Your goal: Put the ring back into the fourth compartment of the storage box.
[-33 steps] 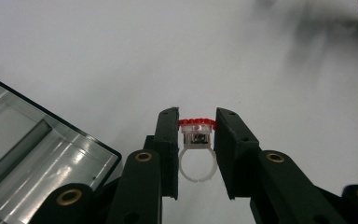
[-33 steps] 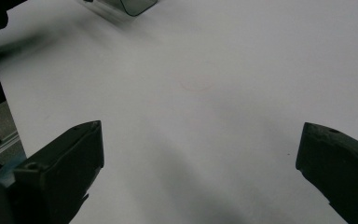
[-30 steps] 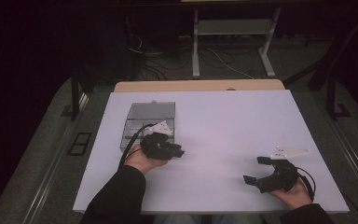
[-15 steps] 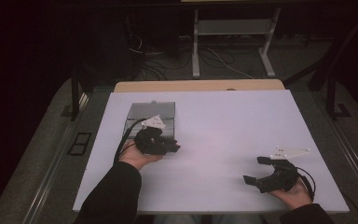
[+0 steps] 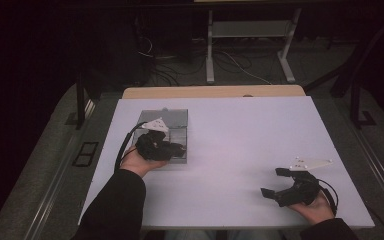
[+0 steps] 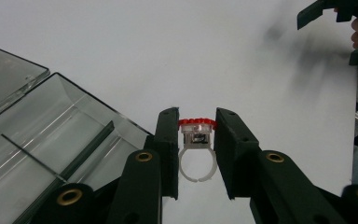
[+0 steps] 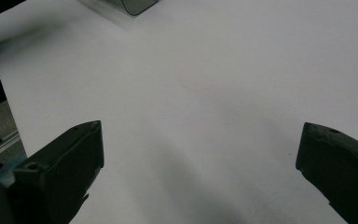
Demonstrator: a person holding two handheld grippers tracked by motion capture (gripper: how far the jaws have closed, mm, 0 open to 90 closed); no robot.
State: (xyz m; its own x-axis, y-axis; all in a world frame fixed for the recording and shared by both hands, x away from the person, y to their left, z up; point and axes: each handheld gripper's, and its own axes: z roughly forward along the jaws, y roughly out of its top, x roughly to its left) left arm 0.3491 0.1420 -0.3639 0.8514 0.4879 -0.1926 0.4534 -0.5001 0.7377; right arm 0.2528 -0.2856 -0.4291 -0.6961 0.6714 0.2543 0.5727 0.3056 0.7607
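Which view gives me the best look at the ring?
The left gripper view: the ring, red-topped with a white band, sits close up, pinched in the left claw. In the high view that claw covers it.

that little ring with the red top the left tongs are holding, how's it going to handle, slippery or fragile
The ring looks like thin, smooth plastic, so probably light and stiff, though a hard squeeze might crack its band. The left tongs pinch only its small clear head, so it may twist or slip. Set down, the round band could roll, or tip onto its red top.

Clear box (image 6: 51, 140) cut by frame edge — ring (image 6: 196, 154) band partly hidden.
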